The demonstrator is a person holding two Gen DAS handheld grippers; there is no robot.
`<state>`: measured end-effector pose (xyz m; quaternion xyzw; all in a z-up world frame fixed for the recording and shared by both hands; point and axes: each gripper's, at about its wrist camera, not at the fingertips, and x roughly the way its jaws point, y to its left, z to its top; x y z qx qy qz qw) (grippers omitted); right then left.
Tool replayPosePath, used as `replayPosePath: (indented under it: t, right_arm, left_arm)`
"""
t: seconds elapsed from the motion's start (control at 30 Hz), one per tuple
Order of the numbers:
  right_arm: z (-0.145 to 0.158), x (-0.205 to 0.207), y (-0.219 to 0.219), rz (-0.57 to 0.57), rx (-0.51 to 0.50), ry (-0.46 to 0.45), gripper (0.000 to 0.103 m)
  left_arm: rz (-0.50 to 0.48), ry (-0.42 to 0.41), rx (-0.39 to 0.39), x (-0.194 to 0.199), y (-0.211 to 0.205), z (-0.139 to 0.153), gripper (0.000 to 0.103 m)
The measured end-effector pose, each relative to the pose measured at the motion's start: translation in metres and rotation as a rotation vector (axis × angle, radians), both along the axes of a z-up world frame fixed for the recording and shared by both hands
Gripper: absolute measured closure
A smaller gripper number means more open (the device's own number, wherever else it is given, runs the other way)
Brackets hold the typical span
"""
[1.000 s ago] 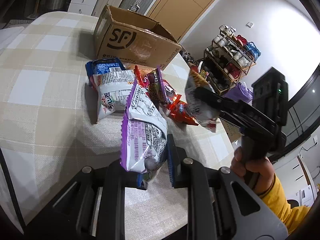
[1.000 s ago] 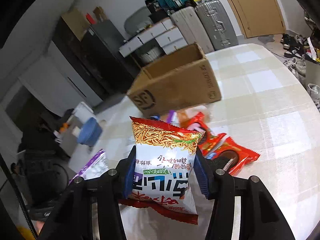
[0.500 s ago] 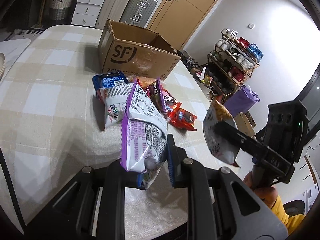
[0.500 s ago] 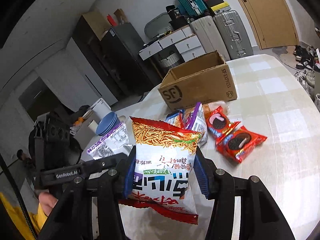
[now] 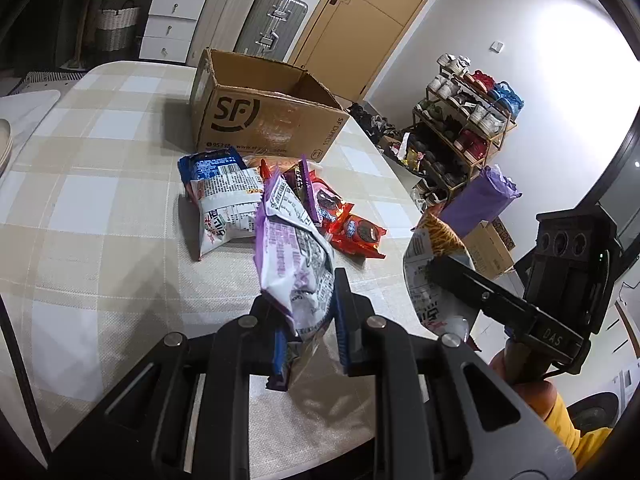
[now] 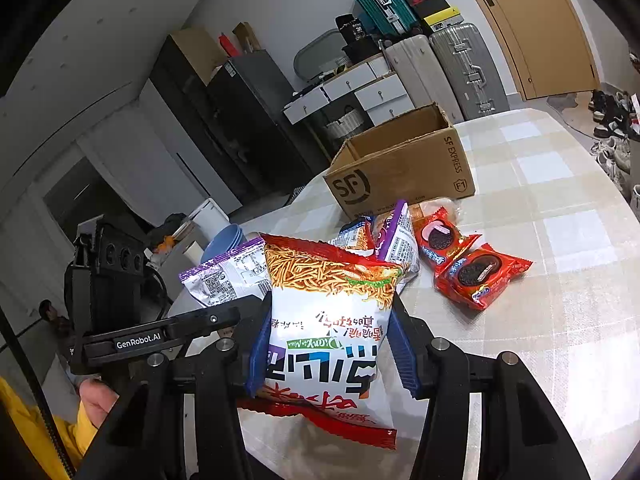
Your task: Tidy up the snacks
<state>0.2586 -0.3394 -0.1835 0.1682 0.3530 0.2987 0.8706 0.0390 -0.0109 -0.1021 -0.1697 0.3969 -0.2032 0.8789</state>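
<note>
The left gripper is clamping a purple bag, its jaws pinched narrow on the bag's lower end, and is holding it in the air above the bench. The right gripper is gripping a noodle bag across its width between blue pads, also off the bench. More snacks are lying in a pile on the checked cloth just in front of the open box; two red cookie packs are lying at the pile's edge.
</note>
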Motion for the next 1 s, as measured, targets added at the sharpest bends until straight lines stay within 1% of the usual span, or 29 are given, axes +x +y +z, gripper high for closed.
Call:
replayPosePath:
  t: [0.33,0.43,0.53,0.7,0.77,0.83,0.93,1.0]
  right_arm:
    - [0.000,0.001,-0.001,0.001,0.003,0.011,0.051]
    - [0.000,0.004,0.001,0.009,0.002,0.016,0.051]
    - [0.005,0.012,0.008,0.023,-0.024,0.007,0.051]
    - [0.028,0.030,0.016,0.051,-0.022,-0.038,0.051]
    - [0.040,0.039,0.019,0.065,-0.016,-0.060,0.051]
    - [0.050,0.047,0.022,0.074,-0.019,-0.079,0.051]
    - [0.069,0.067,0.022,0.079,0.004,-0.091,0.051]
    - [0.077,0.081,0.023,0.075,0.017,-0.088,0.051]
  left_arm:
    - [-0.014,0.016,-0.013,0.007,0.002,-0.005,0.087]
    - [-0.014,0.006,-0.018,0.010,0.004,-0.005,0.087]
    - [-0.019,-0.011,-0.015,0.011,0.006,0.000,0.087]
    - [-0.020,-0.036,-0.015,0.020,0.014,0.017,0.087]
    - [-0.006,-0.013,-0.013,0.030,0.019,0.022,0.087]
    - [0.013,0.008,-0.028,0.042,0.027,0.028,0.087]
    - [0.032,-0.013,-0.010,0.059,0.036,0.041,0.087]
    - [0.035,-0.025,-0.019,0.072,0.042,0.052,0.087]
